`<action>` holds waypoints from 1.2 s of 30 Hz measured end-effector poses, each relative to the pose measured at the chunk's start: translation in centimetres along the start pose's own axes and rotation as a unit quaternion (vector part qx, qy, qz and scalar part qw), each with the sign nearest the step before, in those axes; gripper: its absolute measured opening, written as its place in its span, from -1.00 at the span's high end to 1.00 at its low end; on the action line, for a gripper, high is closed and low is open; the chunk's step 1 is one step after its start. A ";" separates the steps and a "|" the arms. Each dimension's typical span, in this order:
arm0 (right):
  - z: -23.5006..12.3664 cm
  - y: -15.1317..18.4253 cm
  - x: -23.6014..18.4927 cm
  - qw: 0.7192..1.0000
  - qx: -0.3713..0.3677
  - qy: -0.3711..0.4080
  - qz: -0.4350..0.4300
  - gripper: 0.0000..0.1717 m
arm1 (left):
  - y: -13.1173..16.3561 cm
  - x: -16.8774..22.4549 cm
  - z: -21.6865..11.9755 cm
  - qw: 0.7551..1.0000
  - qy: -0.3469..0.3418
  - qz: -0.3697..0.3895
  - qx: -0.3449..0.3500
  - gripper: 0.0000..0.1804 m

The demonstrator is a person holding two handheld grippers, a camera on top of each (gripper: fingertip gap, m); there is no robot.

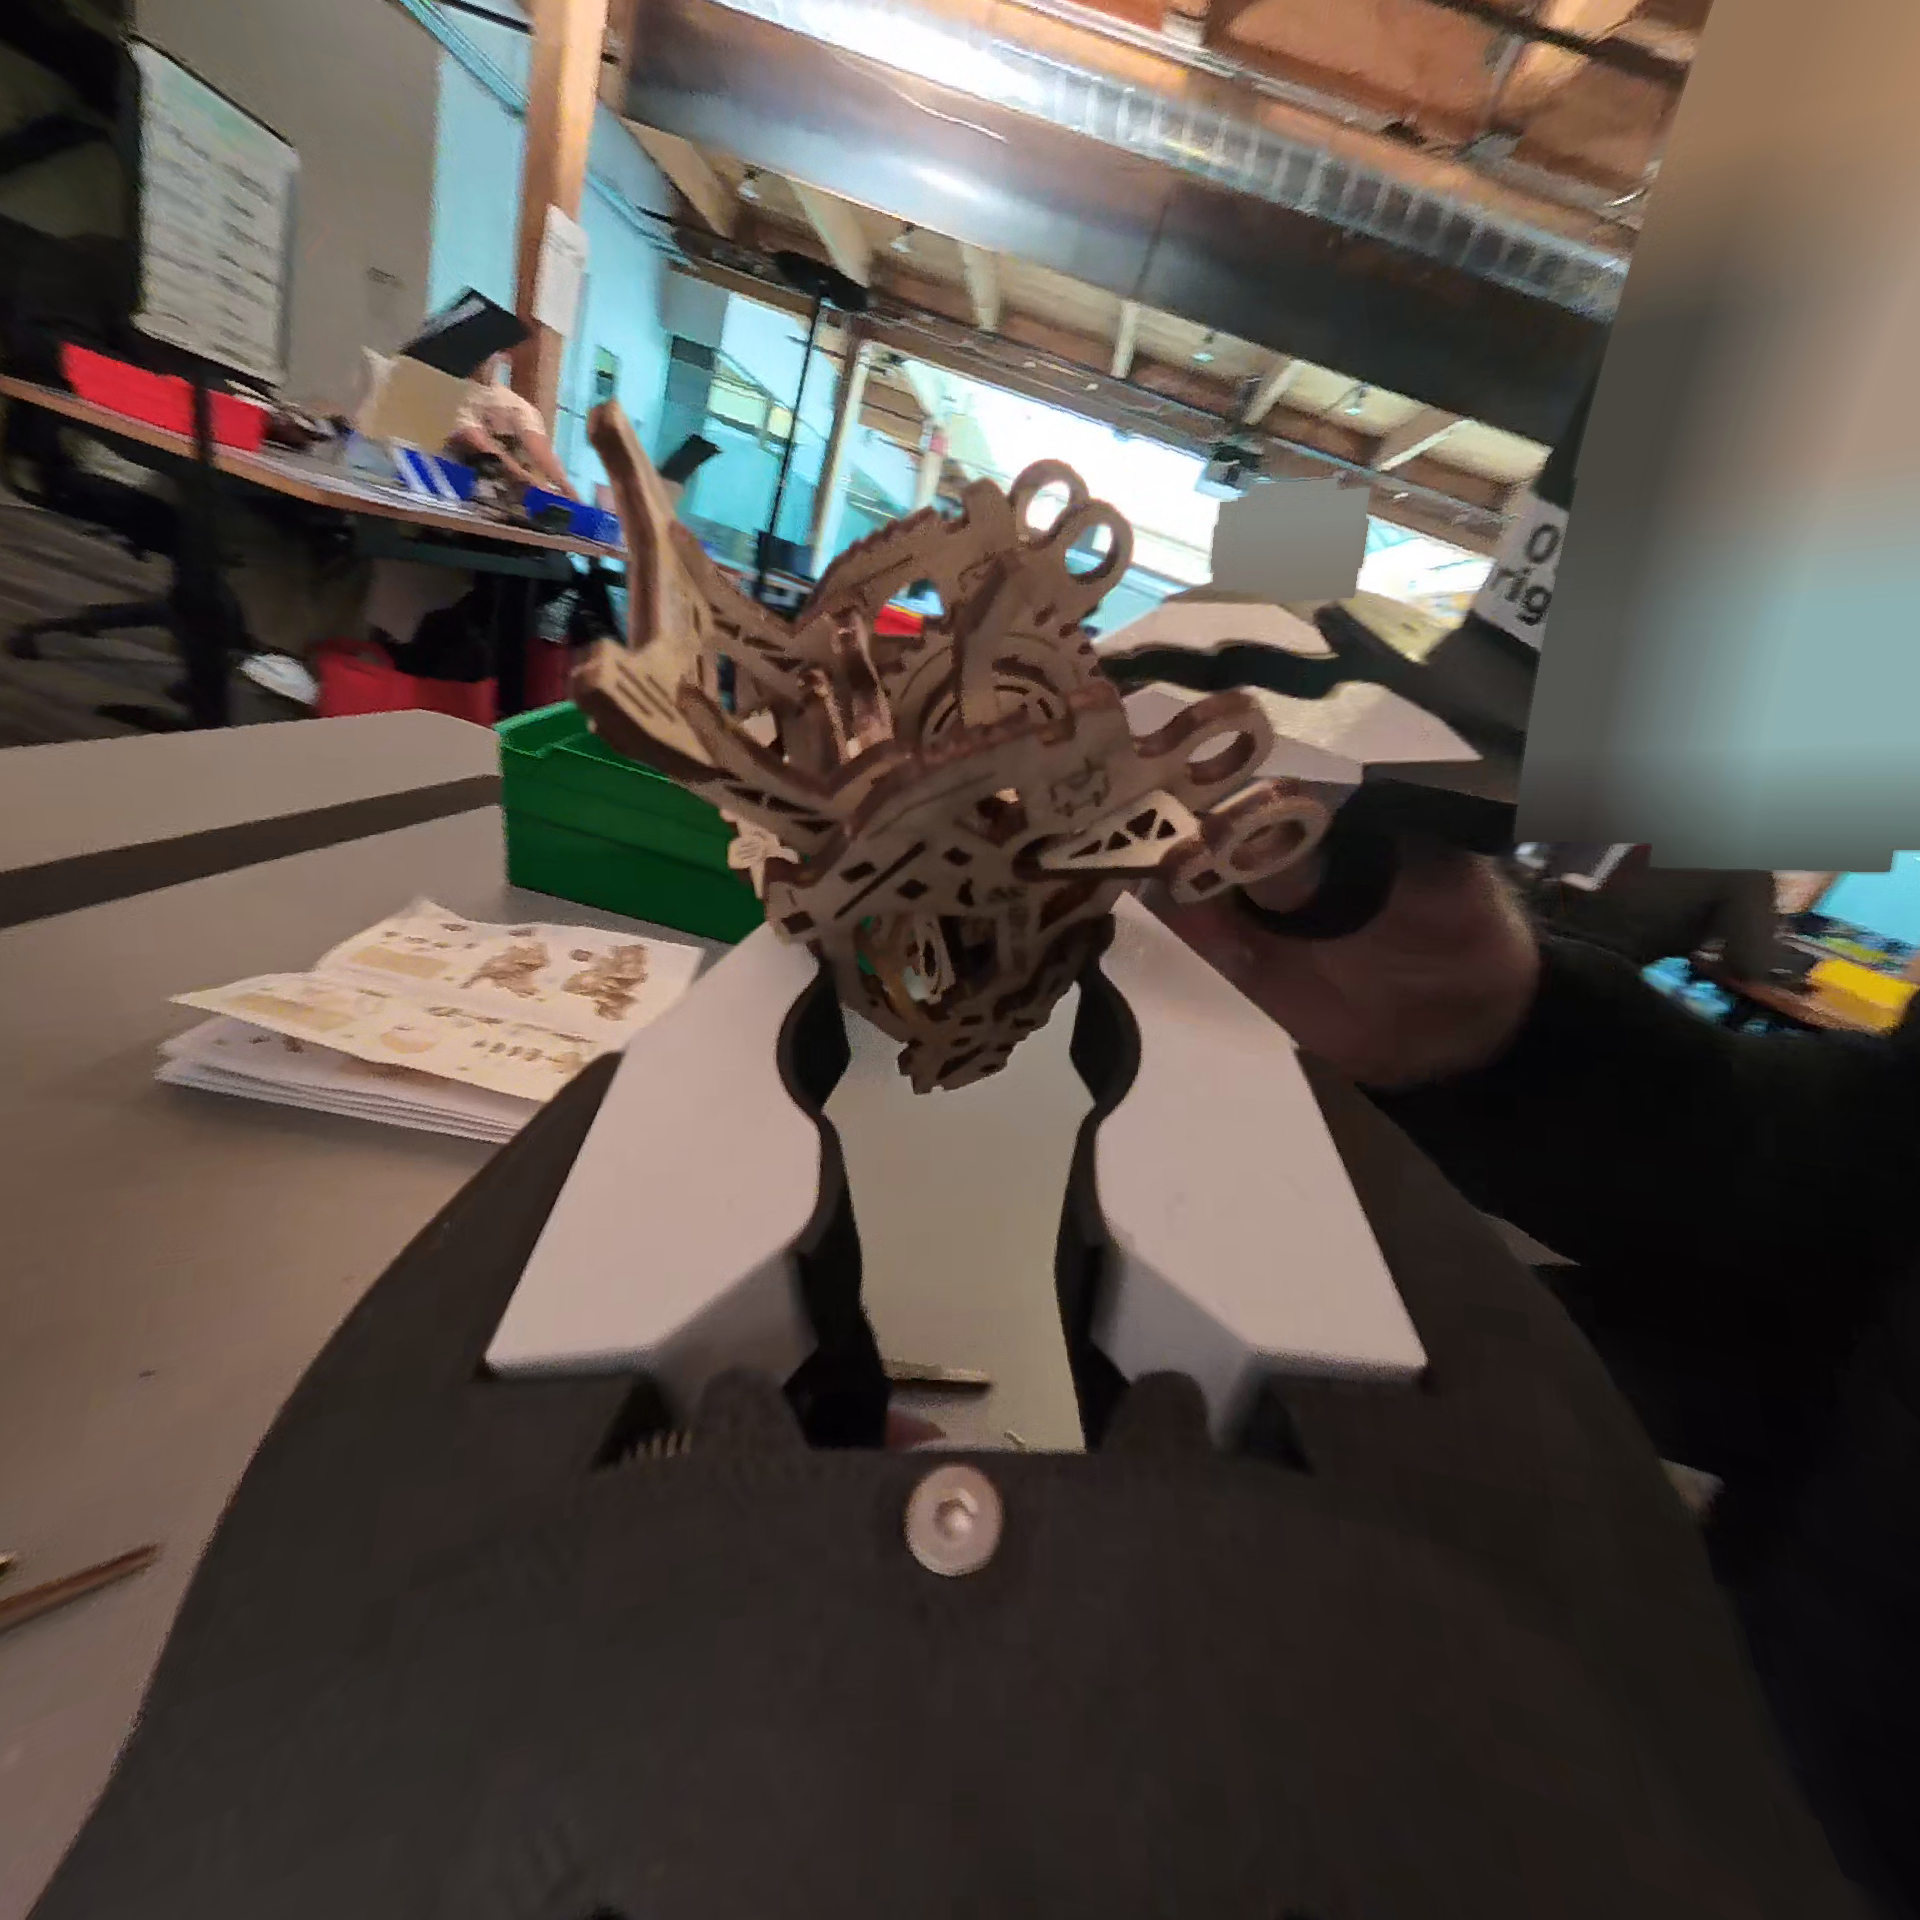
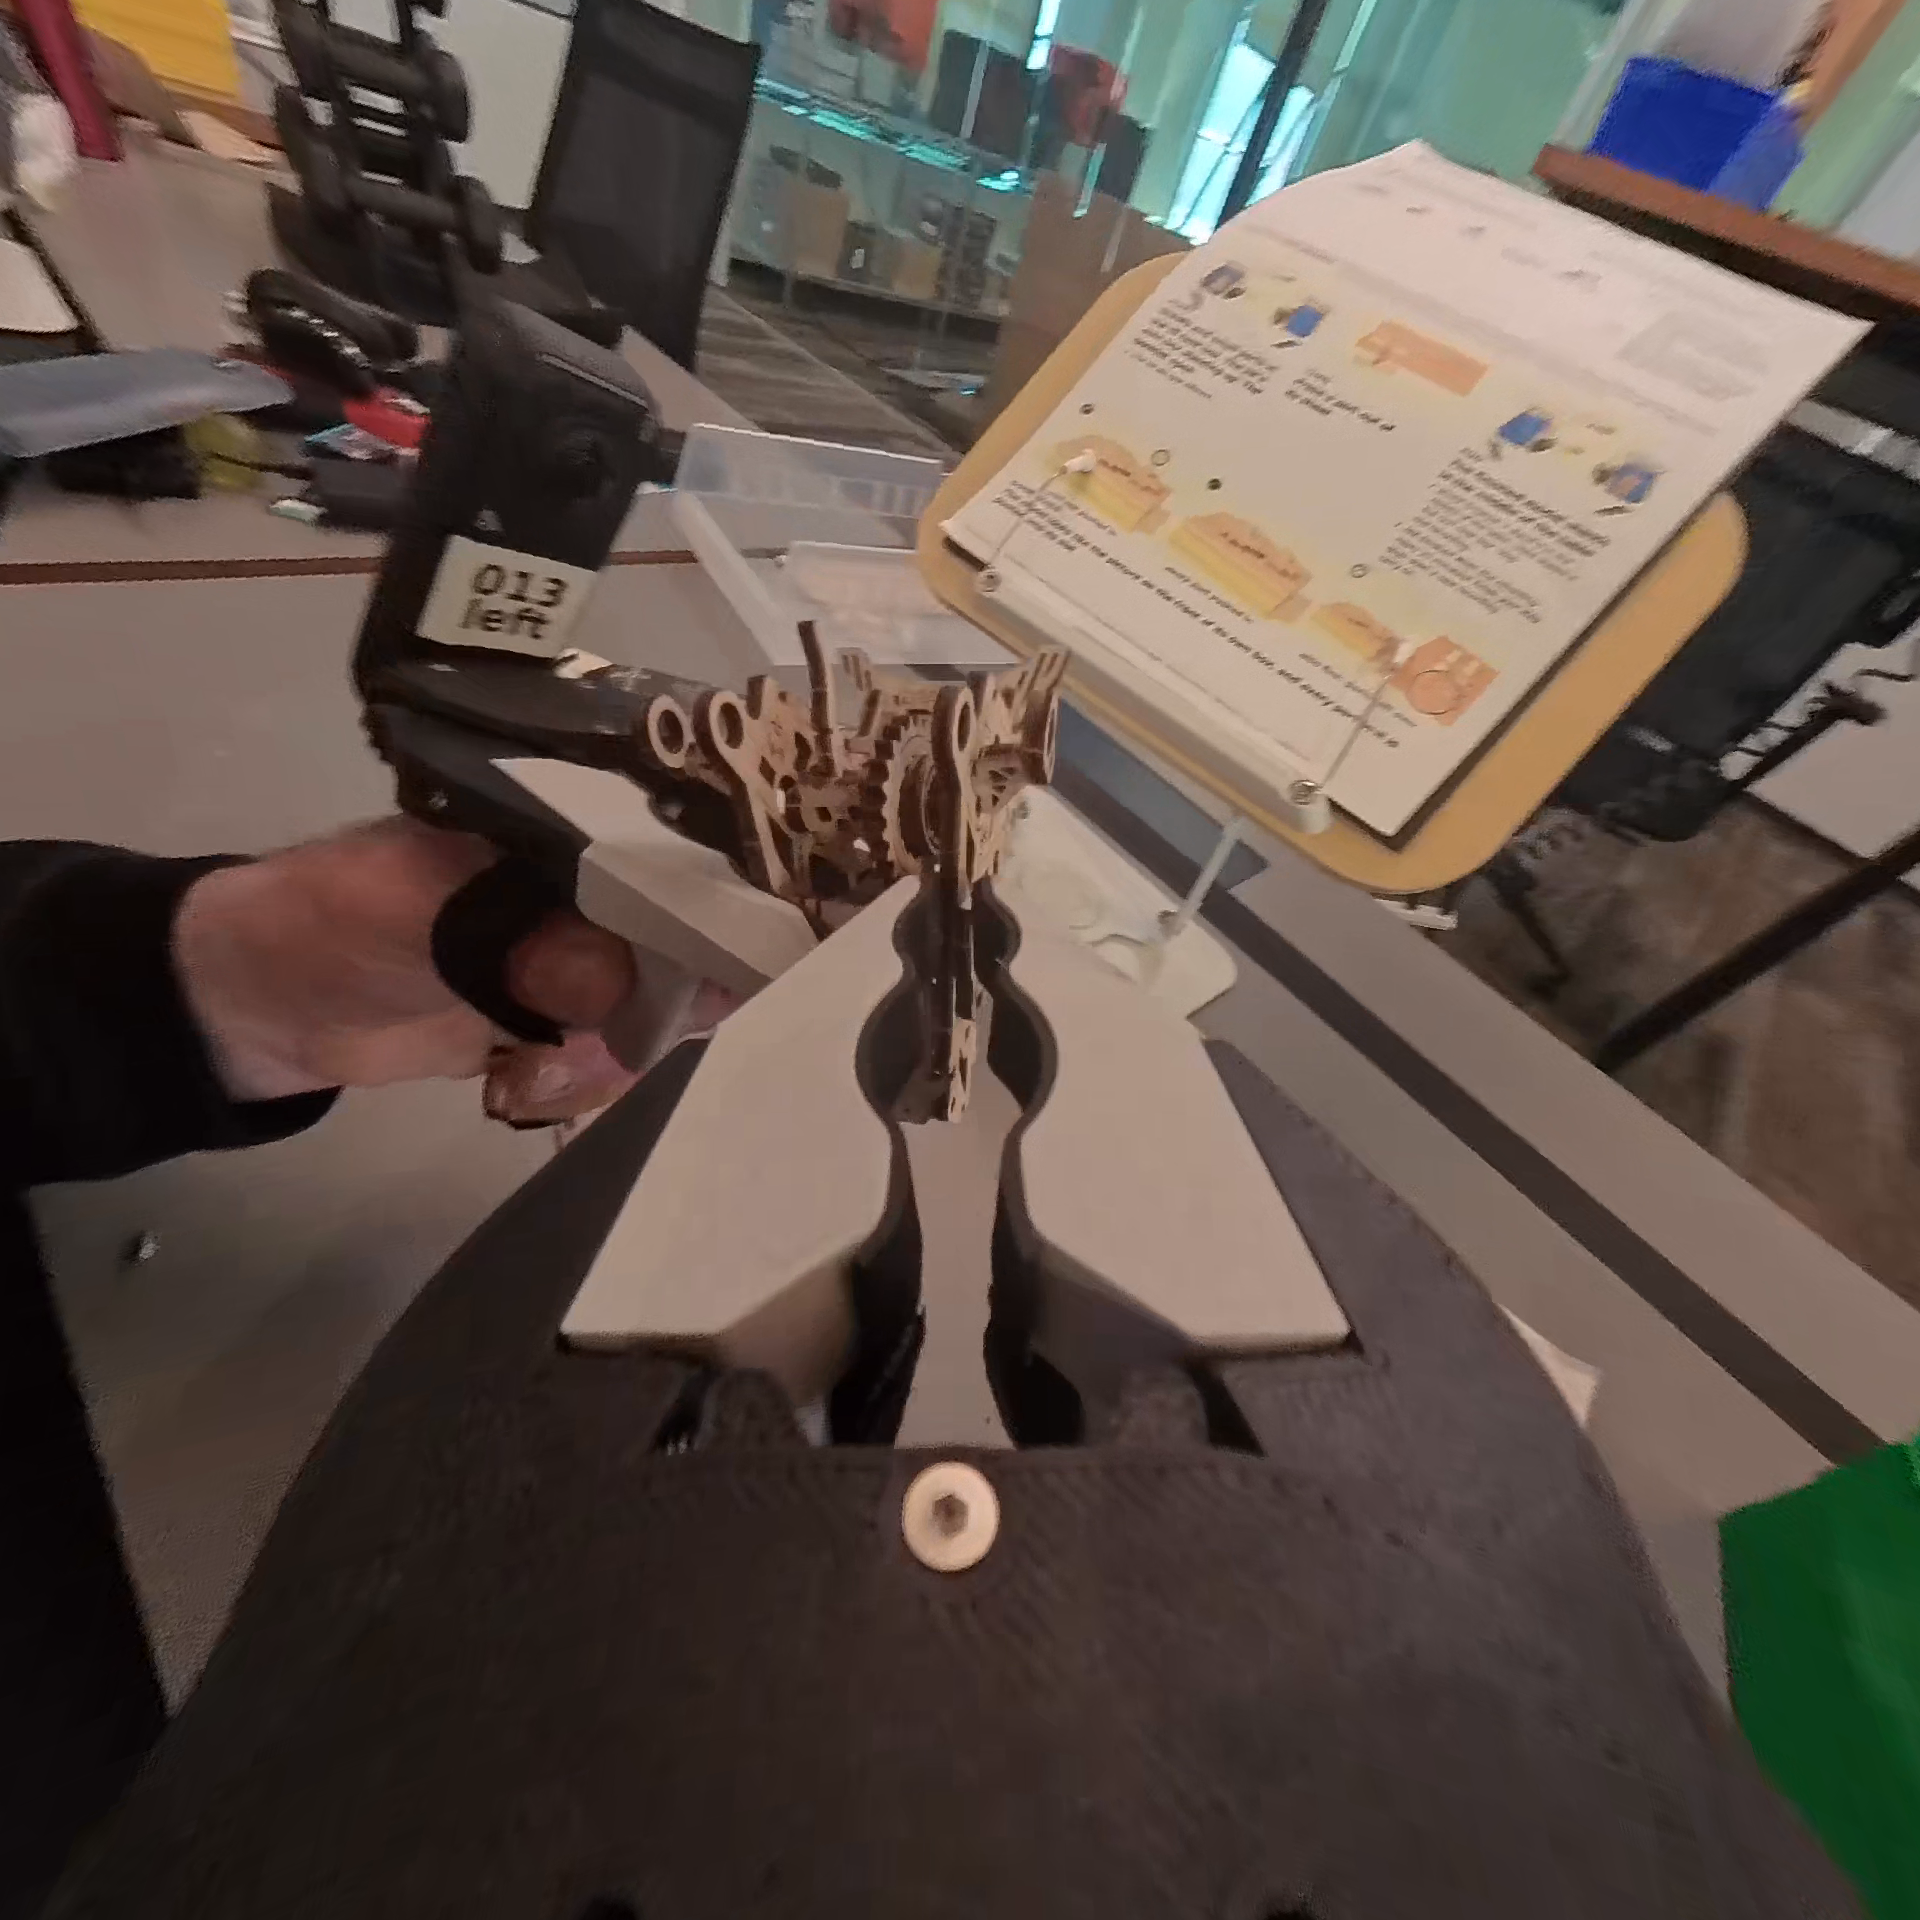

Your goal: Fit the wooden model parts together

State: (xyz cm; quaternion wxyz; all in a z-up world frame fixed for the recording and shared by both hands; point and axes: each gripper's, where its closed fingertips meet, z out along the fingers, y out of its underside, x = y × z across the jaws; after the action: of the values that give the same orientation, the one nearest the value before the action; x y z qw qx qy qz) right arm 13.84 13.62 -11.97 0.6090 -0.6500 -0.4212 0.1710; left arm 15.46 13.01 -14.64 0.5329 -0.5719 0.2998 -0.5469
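Observation:
The wooden model, a cluster of laser-cut plates, gears and ringed arms, is held up above the grey table. My left gripper is shut on its lower end, a pad on each side. The model also shows in the right wrist view, with the left gripper coming in from the left in a person's hand. My right gripper is shut on a thin flat wooden part that stands edge-on between its pads at the model's right side. The right gripper shows in the left wrist view, at the model's ringed arms.
A green bin and a stack of instruction sheets lie to the left on the table. A page stand with instructions and a clear plastic box stand behind the model. A wooden stick lies at the near left. Left and right tips are no more than a few centimetres apart.

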 end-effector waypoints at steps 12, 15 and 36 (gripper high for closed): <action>0.3 -0.9 0.6 0.982 0.079 -0.038 0.167 0.97 | -1.0 -0.3 0.1 0.999 -0.001 -0.027 0.031 0.58; 0.3 -0.9 0.7 0.979 0.082 -0.063 0.177 0.97 | -1.1 -0.3 0.2 0.998 0.010 -0.047 0.034 0.58; -0.9 -1.5 -0.1 0.983 0.054 -0.156 0.078 0.87 | -2.1 1.2 0.5 0.992 0.091 -0.077 0.037 0.58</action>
State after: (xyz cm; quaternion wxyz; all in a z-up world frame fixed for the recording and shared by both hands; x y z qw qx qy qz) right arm 13.95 12.83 -10.36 0.5548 -0.6128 -0.4487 0.3396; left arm 15.71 12.52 -12.24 0.4803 -0.5211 0.2817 -0.6468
